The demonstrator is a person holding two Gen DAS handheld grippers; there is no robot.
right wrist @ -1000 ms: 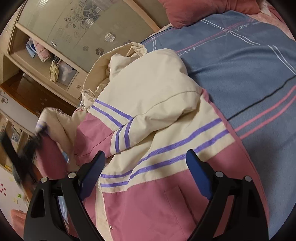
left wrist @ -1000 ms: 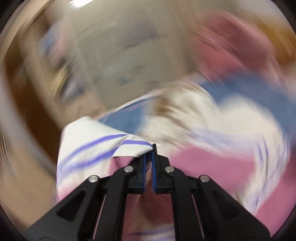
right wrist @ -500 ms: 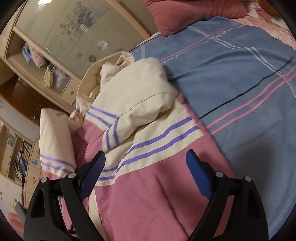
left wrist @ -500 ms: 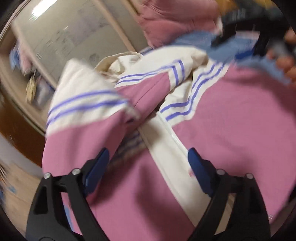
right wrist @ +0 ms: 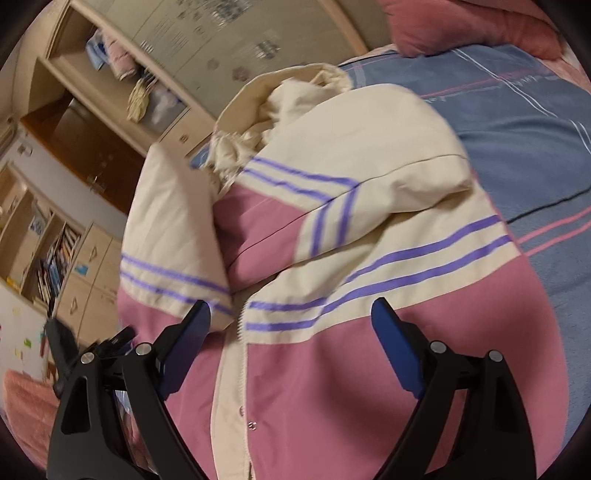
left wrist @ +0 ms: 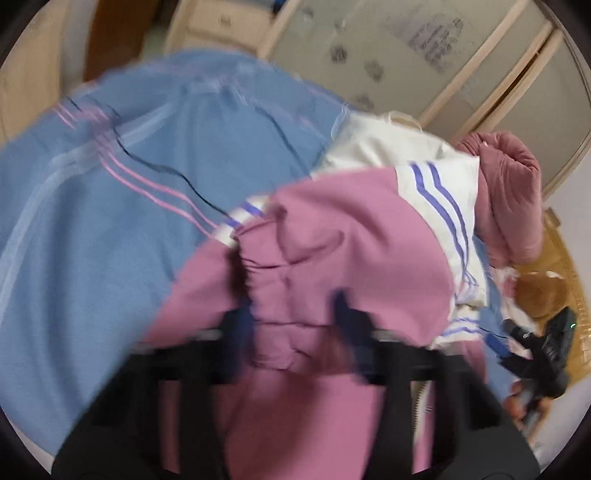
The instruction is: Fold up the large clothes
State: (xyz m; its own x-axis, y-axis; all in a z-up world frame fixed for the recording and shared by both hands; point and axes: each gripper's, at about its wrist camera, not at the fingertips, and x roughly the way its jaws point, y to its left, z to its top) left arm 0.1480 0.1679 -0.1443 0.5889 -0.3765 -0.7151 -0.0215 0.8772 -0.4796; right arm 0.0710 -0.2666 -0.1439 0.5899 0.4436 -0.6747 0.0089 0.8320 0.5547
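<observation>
Right, calling it as I see it from my two wrist cameras.

Jacket: the pink and cream jacket (right wrist: 369,229) with purple stripes lies spread on the blue bedspread (right wrist: 524,140), hood end toward the wardrobe doors (right wrist: 236,33), front side up with its snaps showing.

Left gripper: my left gripper (left wrist: 291,314) is blurred, and its jaws are closing right now; a bunched fold of the jacket's pink fabric (left wrist: 295,288) sits between the two blue pads. I cannot make out the pads pressing it yet.

Right gripper: my right gripper (right wrist: 291,325) hangs over the jacket's front with jaws spread wide, nothing between them, the zip edge and purple stripes showing in the gap below.

Sleeve: one cream and pink sleeve (right wrist: 166,251) is laid along the jacket's left side in my right view, near the bed's edge.

Pillow: a dusky pink pillow (right wrist: 461,29) sits at the top of the bedspread, well apart from the jacket in my right view; in my left view it lies just beside the cream shoulder.

Room: open shelves with books (right wrist: 55,266) stand beyond the bed.
</observation>
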